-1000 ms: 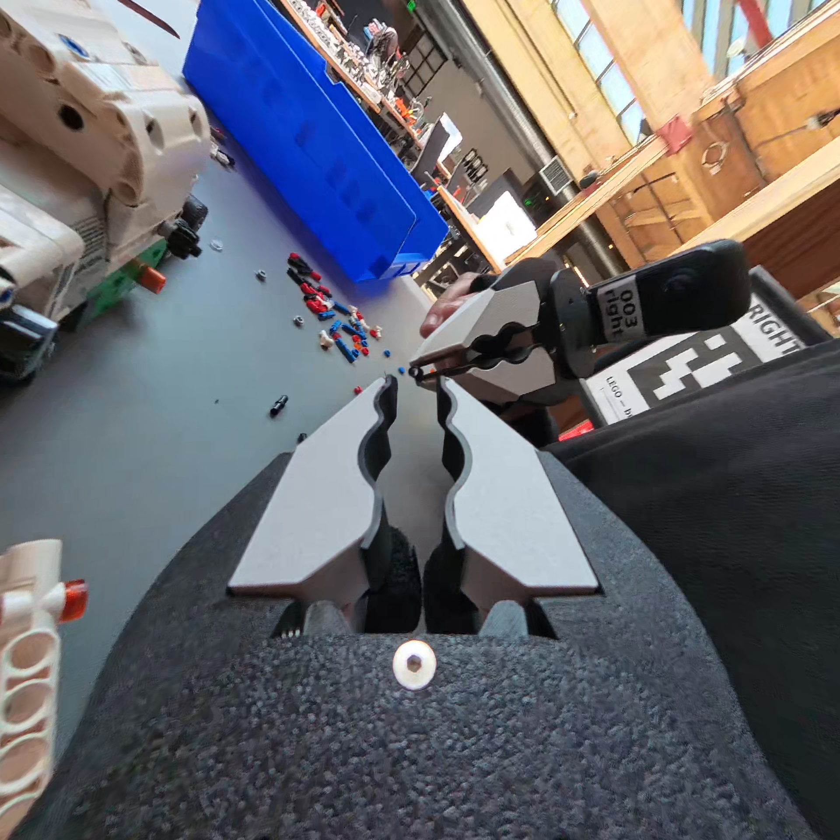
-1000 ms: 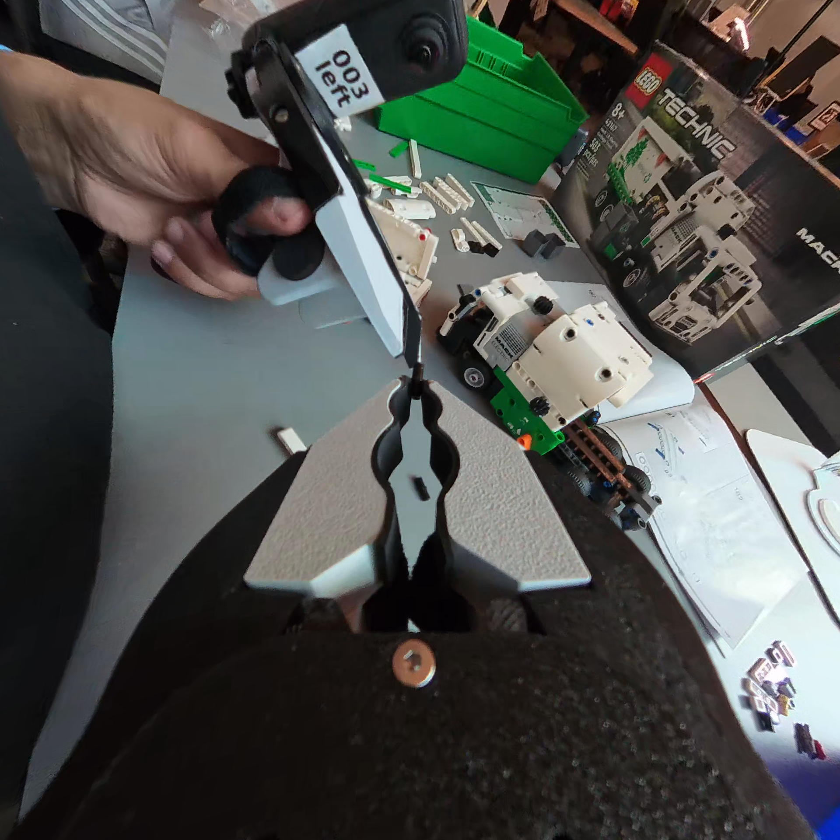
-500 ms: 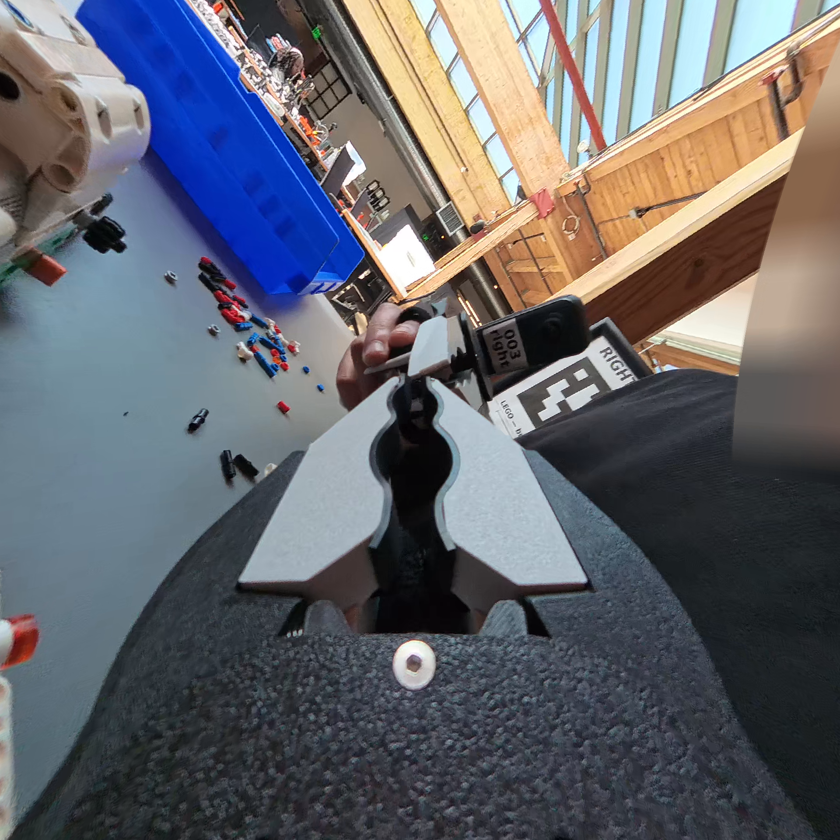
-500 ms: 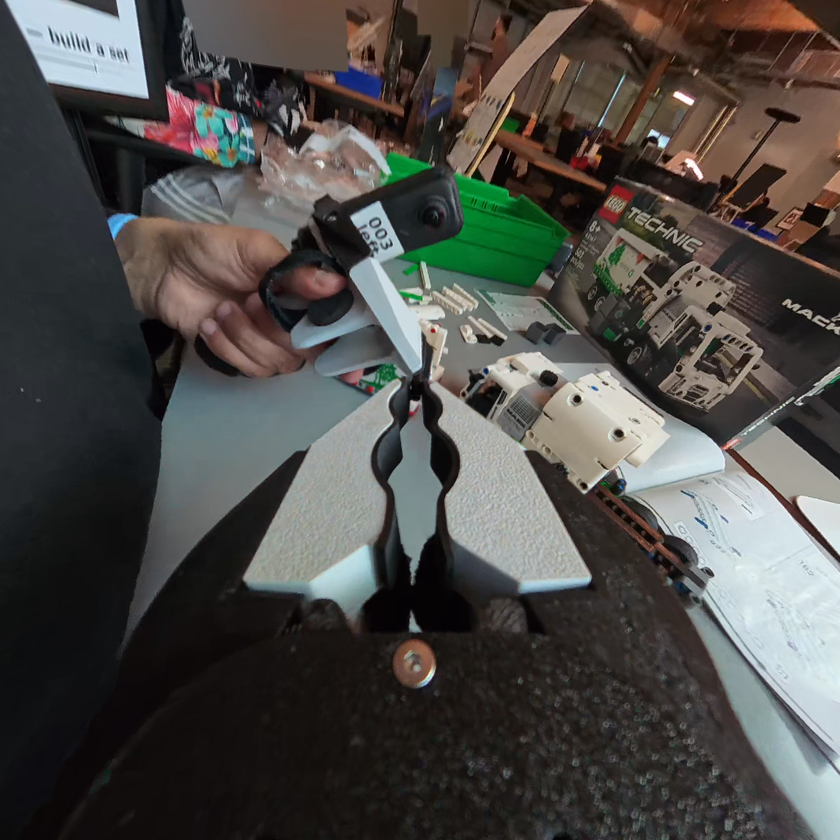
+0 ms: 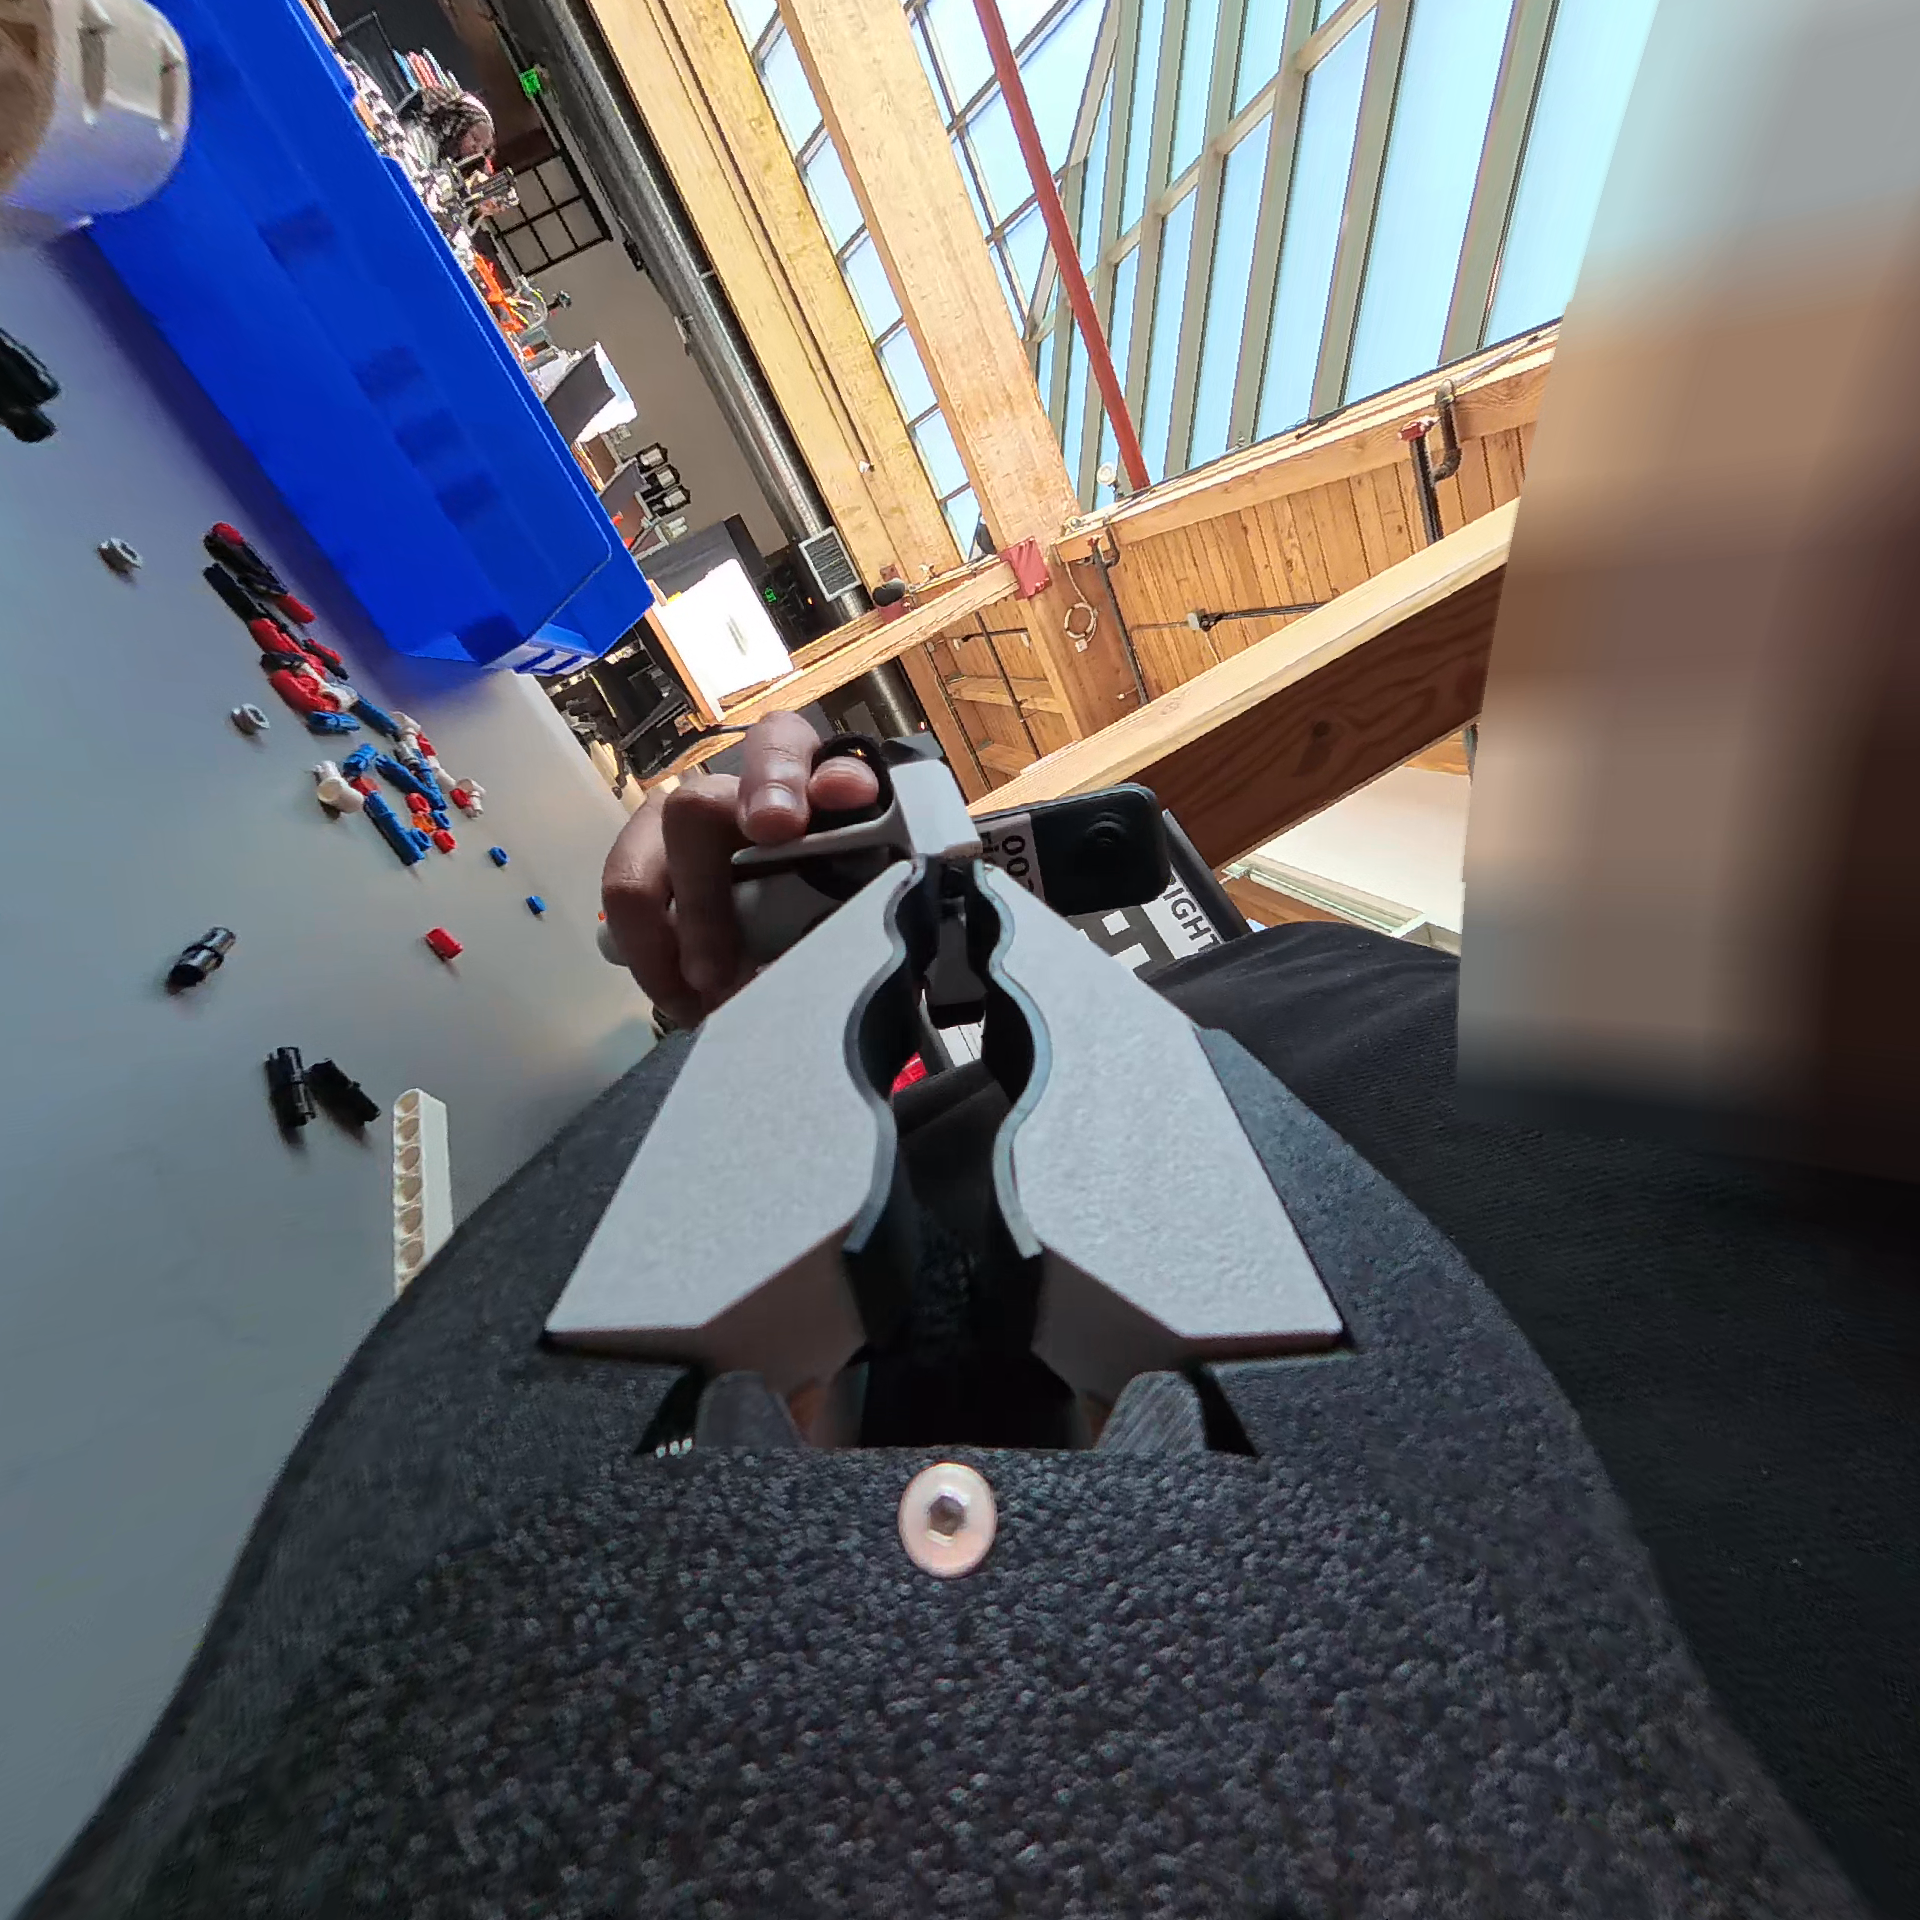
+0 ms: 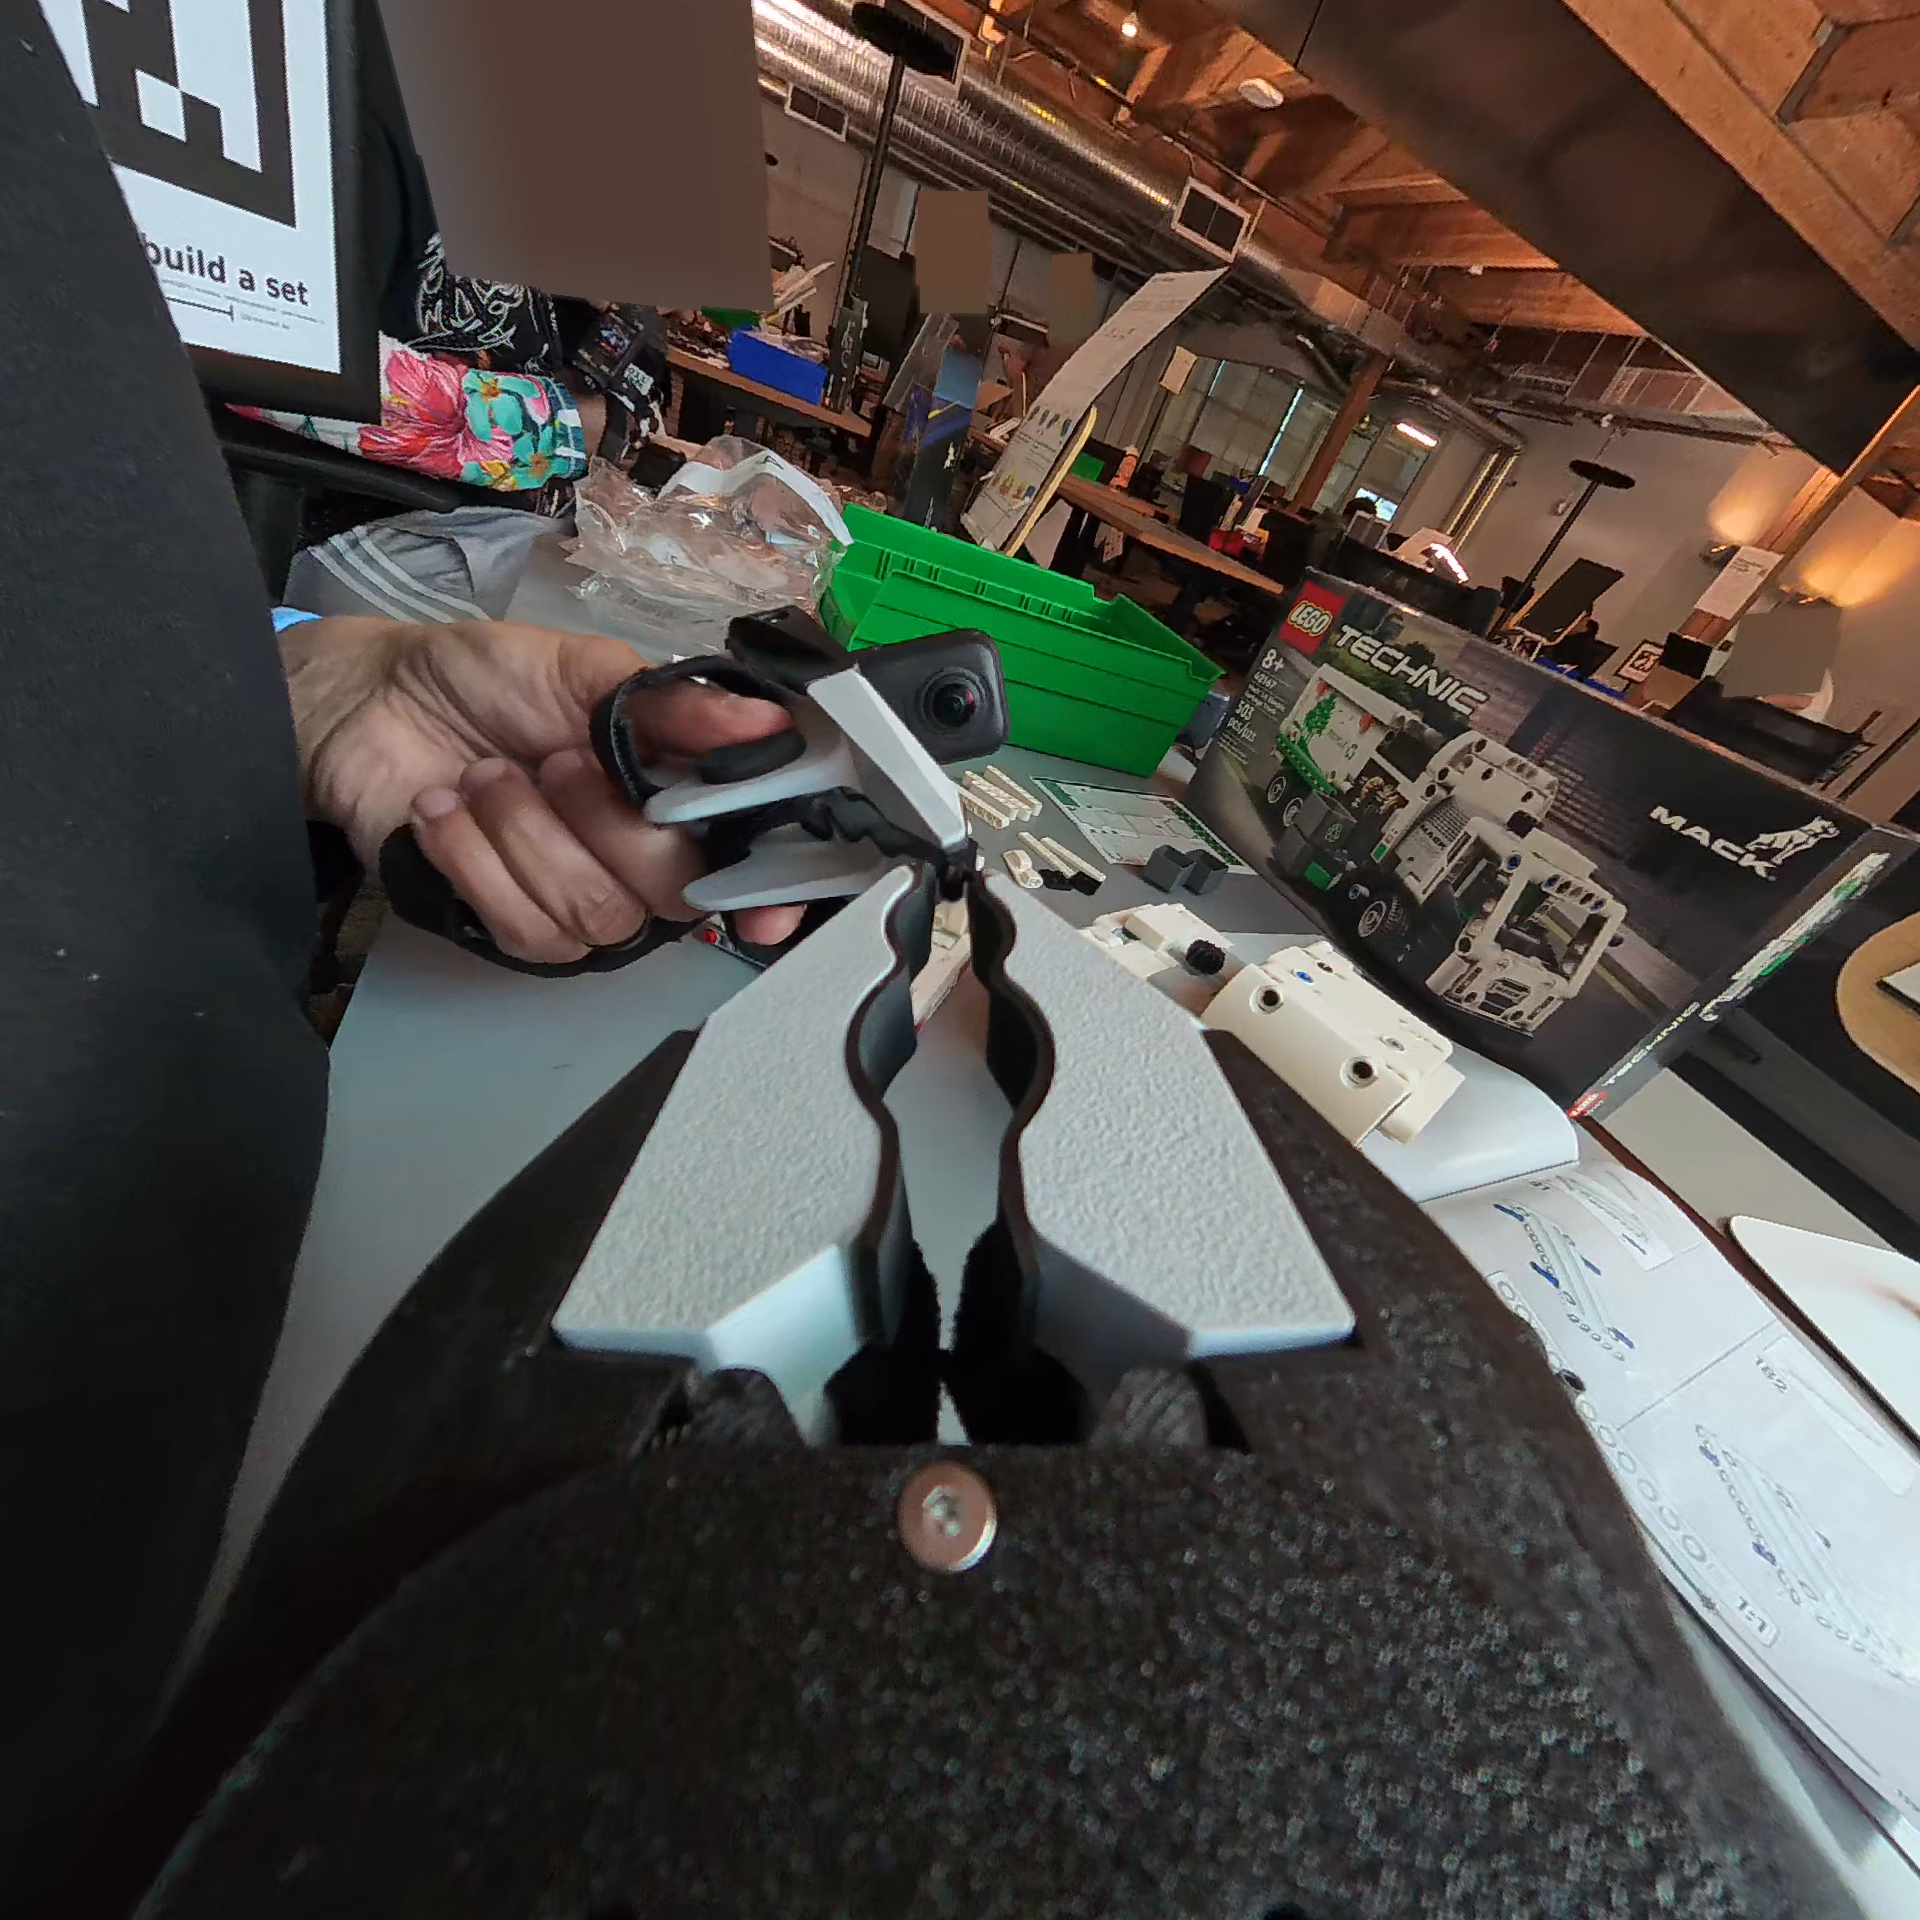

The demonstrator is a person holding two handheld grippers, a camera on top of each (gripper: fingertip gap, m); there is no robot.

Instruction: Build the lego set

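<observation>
Left gripper point(image 5: 943, 871) and right gripper point(image 6: 948, 875) tip to tip above grey desk point(image 6: 499, 1081), both clenched on same small black pin point(image 6: 952, 869); white brick truck point(image 6: 1320, 1013) right

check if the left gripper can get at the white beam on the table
Probably yes: the white beam lies bare on the table beside the left gripper, nothing over it. But its tips look shut on a small black piece.
</observation>
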